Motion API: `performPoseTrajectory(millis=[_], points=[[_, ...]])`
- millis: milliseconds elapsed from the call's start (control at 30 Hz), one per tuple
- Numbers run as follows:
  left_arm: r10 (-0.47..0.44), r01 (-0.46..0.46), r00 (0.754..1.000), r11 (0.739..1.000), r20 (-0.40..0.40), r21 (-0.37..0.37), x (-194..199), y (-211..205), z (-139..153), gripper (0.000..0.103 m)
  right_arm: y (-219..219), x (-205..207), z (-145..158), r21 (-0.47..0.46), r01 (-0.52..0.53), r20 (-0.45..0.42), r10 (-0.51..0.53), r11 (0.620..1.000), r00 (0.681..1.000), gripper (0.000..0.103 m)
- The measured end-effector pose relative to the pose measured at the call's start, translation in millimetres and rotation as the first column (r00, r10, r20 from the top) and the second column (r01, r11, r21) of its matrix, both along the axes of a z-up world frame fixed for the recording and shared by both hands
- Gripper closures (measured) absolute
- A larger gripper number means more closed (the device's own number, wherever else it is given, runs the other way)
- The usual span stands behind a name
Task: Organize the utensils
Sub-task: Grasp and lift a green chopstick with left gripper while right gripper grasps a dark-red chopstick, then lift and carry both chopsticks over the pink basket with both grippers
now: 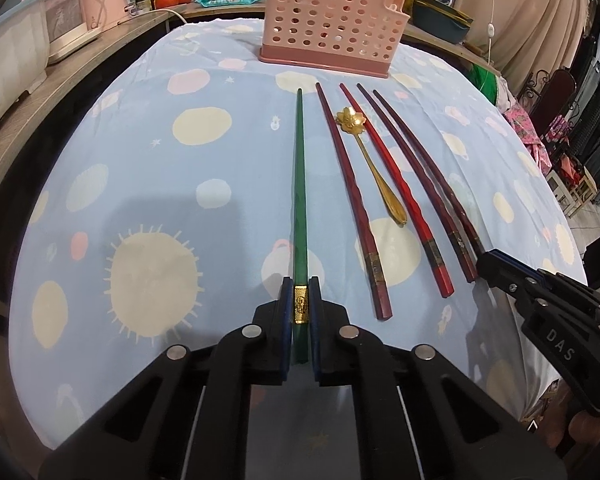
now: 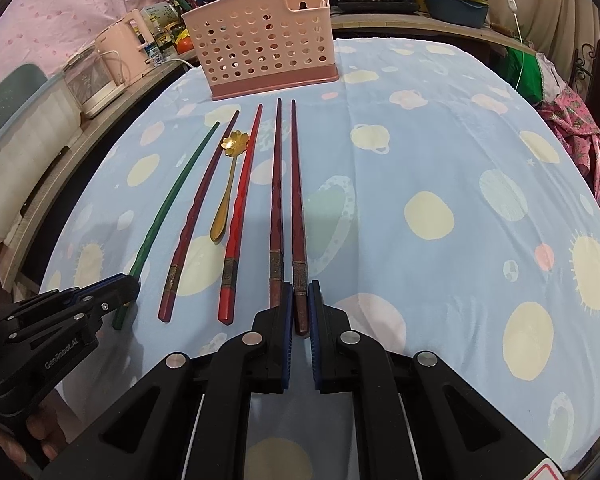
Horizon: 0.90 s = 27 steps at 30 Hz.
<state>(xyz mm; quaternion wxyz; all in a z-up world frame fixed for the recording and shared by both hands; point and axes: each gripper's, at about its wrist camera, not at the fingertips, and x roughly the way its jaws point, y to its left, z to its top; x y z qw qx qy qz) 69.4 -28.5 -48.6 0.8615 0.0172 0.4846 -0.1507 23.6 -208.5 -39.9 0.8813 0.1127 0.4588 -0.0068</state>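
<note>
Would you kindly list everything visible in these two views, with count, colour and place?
Perforated plastic utensil caddy: one, pink, far end of the table.
Green chopstick with gold band: one, leftmost in the row, between the left gripper's fingers.
Dark red chopsticks: three; one left of the spoon, two at the right end of the row.
Bright red chopstick: one, just right of the spoon.
Flower-bowled metal spoon: one, gold, in mid-row.
Planet-print tablecloth: one, light blue, covering the table.
Kitchen appliances: pink and white, side counter at left.
Left gripper: black with blue pads, closed on the green chopstick.
Right gripper: black with blue pads, around the rightmost dark red chopstick.
</note>
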Motion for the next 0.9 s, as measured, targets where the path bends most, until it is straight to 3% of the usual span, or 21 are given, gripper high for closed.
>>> performPoseTrajectory(millis=[400,900], points=[[0.064,-0.057,0.993,0.996,0.095,-0.069,3.6,23.1,49.8,0.096,-10.6,-8.9,52.1,0.027,0.016,0.121,-0.019,1.0,0.992,0.096],[0.116,-0.074,0.96,0.983,0.254,-0.169,34.3,30.5,132.1,0.096,-43.7,9.8,145.4,0.07,0.052,0.336,-0.073,0.996,0.939,0.096]])
